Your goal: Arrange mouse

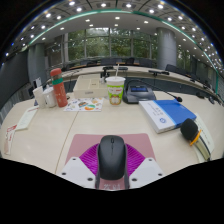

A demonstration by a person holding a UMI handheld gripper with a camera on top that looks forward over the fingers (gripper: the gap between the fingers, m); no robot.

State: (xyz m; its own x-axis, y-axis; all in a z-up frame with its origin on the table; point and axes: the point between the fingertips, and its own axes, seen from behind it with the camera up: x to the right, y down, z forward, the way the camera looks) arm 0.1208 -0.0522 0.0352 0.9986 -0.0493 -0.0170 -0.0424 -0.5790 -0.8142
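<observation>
Computer mouse (112, 155): lay at twelve o'clock between the gripper's (112, 176) parted fingers, ungripped, on a pink mousepad (85, 146), awaiting arrangement.

Cluttered table (45, 140): mouse (111, 155), perhaps books (165, 114)

black mouse (112, 155) on a pink mat (85, 150); blue book (165, 115); red bottle (58, 90).

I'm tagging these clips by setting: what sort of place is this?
Probably an open-plan office or study hall. A mouse lies between the open tongs on a long desk with a book and a paper cup; beyond are more desk rows, ceiling lights and big windows.
</observation>
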